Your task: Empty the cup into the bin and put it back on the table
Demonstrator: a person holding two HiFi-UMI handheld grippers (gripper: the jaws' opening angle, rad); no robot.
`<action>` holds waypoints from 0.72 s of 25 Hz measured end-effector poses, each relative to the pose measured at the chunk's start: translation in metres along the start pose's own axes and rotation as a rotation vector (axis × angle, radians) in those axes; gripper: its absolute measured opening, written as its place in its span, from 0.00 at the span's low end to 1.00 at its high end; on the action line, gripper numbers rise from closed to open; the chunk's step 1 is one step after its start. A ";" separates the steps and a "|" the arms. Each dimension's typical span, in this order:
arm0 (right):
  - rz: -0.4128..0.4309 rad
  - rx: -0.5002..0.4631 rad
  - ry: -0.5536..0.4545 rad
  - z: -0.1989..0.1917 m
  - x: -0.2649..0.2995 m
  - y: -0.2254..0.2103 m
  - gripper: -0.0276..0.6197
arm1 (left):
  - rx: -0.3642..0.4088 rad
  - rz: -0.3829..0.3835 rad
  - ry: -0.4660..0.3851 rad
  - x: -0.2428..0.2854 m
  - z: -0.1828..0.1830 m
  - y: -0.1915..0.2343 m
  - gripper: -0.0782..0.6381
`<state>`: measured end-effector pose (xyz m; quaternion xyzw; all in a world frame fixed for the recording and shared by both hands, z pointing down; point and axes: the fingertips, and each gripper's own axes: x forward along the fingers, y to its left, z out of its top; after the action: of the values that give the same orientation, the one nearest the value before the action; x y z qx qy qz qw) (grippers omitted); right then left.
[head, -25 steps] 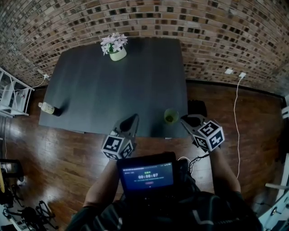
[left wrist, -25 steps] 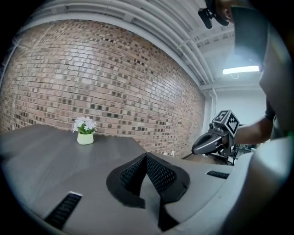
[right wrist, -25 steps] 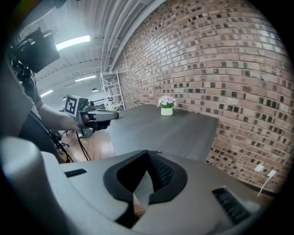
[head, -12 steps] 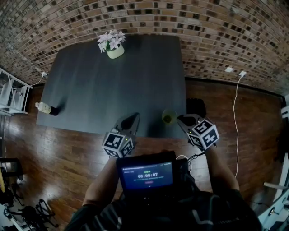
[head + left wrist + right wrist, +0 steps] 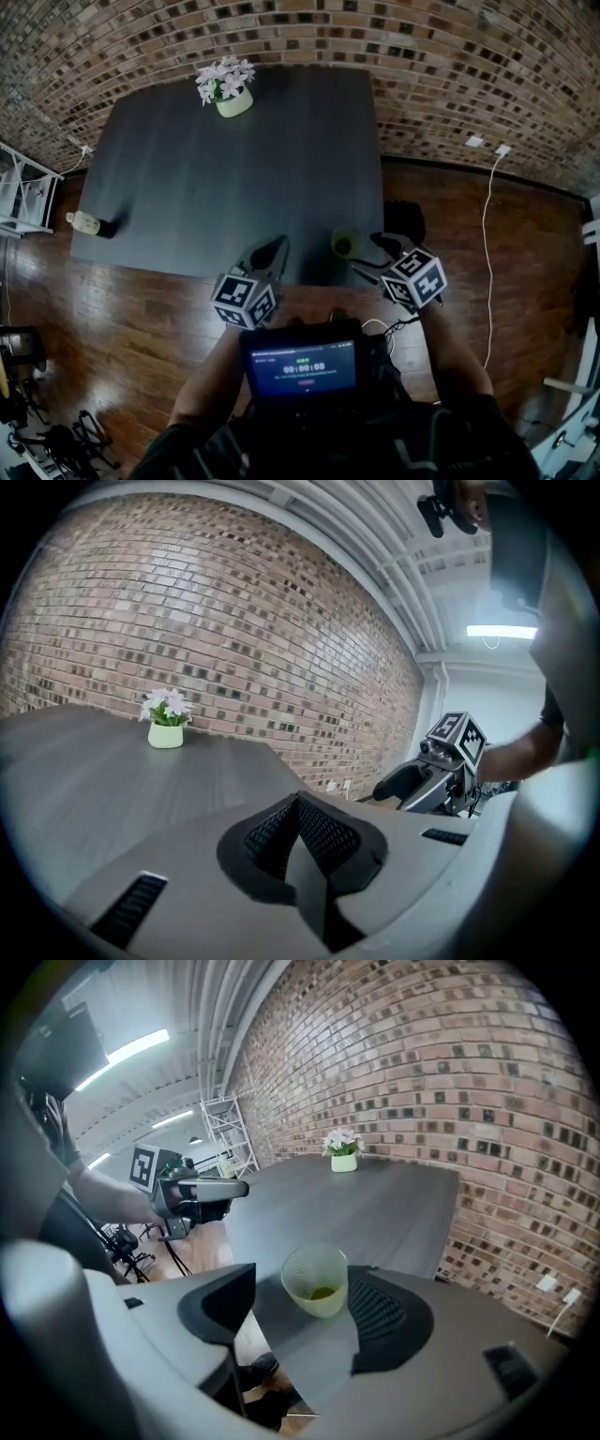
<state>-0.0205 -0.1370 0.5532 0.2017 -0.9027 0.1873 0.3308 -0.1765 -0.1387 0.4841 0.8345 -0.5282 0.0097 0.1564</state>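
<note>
flower pot (image 5: 233, 101) (white blooms) far end | bottle (image 5: 84, 223) at left | brick wall (image 5: 450, 56) behind

Left gripper (image 5: 270, 249), at seven o'clock, points toward twelve, jaws closed together. Right gripper (image 5: 367, 255), at four o'clock, jaws just opening, cup (image 5: 345, 244) between them.

The cup (image 5: 316, 1281), a pale green see-through tumbler, is standing upright on the dark table (image 5: 234, 187) close to its near right corner, with a little yellow-green residue lying in its bottom. It is sitting between the parted jaws of the right hand-held gripper (image 5: 367, 255), which have just been opening. The dark bin (image 5: 409, 218) is sitting on the floor just beside that corner.
</note>
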 end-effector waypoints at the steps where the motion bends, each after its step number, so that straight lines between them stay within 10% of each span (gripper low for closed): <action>1: 0.004 0.003 0.005 -0.002 0.004 0.000 0.55 | -0.001 0.000 0.006 0.000 -0.001 0.000 0.10; 12: 0.029 0.006 0.018 -0.034 0.047 -0.014 0.86 | -0.020 0.052 0.040 -0.001 -0.013 0.009 0.10; 18: 0.053 0.020 -0.056 -0.033 0.063 -0.016 0.86 | -0.026 0.071 0.047 -0.002 -0.020 0.015 0.10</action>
<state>-0.0394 -0.1500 0.6220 0.1863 -0.9146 0.1993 0.2984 -0.1874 -0.1368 0.5067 0.8128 -0.5537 0.0279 0.1790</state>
